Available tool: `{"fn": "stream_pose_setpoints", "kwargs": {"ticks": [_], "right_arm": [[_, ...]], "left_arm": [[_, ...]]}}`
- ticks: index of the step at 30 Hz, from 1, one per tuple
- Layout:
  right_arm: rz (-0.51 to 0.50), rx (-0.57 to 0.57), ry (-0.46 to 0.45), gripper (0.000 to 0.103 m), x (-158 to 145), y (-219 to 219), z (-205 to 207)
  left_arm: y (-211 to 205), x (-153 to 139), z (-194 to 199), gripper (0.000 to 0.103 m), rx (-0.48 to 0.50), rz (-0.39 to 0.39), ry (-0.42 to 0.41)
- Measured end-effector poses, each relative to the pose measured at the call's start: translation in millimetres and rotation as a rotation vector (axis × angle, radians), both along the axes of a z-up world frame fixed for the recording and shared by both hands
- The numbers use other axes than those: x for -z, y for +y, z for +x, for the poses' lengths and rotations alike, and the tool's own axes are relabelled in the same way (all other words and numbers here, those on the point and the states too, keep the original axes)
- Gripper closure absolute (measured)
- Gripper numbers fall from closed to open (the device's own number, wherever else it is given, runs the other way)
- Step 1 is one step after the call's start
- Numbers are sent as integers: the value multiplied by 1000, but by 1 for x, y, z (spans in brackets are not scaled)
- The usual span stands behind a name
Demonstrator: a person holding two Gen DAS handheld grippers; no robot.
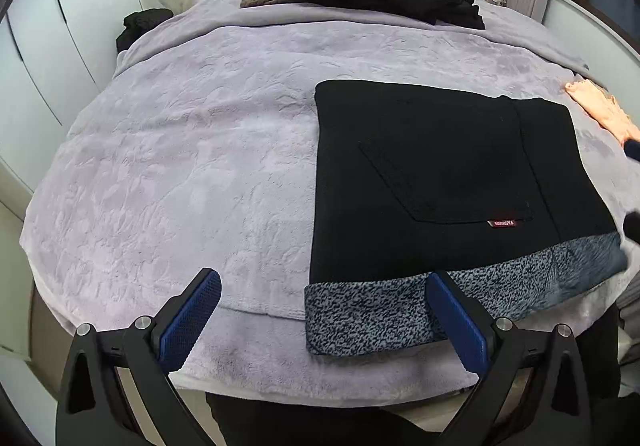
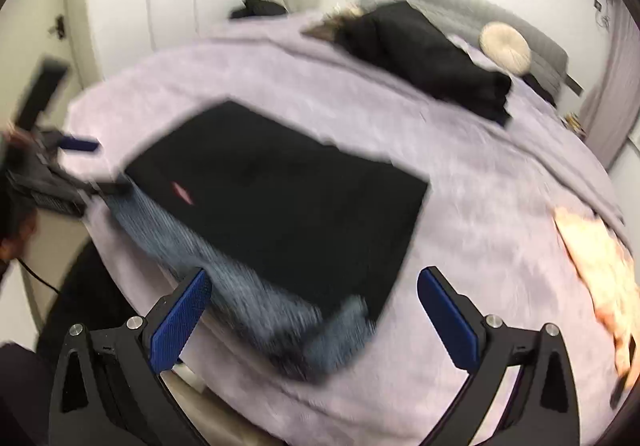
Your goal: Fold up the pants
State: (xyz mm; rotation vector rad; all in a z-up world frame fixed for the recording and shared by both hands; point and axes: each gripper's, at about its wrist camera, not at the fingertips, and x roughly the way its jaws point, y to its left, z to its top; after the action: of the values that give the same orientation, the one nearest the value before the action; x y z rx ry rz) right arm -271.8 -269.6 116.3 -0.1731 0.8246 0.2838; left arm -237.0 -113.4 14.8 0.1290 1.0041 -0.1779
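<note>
Left gripper: jaws wide apart, empty, above the folded pants.
Right gripper: spread wide, empty.
Left view only: red label sharp on the pocket.

pants: matt black cloth, fleecy lining | blanket: plush lilac

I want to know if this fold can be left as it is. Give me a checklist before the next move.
1. Left gripper open, nothing held: ok.
2. Right gripper open, nothing held: ok.
3. Black pants folded into a flat rectangle: ok.
4. Grey fleece lining showing along the near edge: not ok.
5. Pants fully on the purple blanket: ok.
6. Layers underneath even: cannot tell.
</note>
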Motion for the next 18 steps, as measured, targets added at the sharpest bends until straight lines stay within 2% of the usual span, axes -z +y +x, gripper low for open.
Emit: {"fn": "stream_pose_setpoints", "kwargs": {"ticks": [2, 6, 9, 11, 13, 14, 18], "right_arm": [[32, -64, 26, 0, -7, 15, 24], [-2, -182, 37, 0, -11, 45, 80], [83, -281, 184, 0, 7, 70, 123], [65, -333, 281, 0, 32, 84, 141], [-8, -390, 345, 0, 65, 101, 139], [-42, -425, 320, 1, 74, 100, 134], [-73, -405, 275, 1, 72, 44, 113]], "left_arm": [[-4, -1, 3, 0, 12, 5, 0], [-6, -7, 7, 0, 32, 22, -6], [-11, -8, 10, 0, 43, 45, -11], [-12, -7, 13, 0, 49, 43, -5], [-11, -5, 16, 0, 57, 36, 2], [-10, -3, 18, 0, 59, 45, 9], [1, -7, 19, 0, 107, 31, 7]]}}
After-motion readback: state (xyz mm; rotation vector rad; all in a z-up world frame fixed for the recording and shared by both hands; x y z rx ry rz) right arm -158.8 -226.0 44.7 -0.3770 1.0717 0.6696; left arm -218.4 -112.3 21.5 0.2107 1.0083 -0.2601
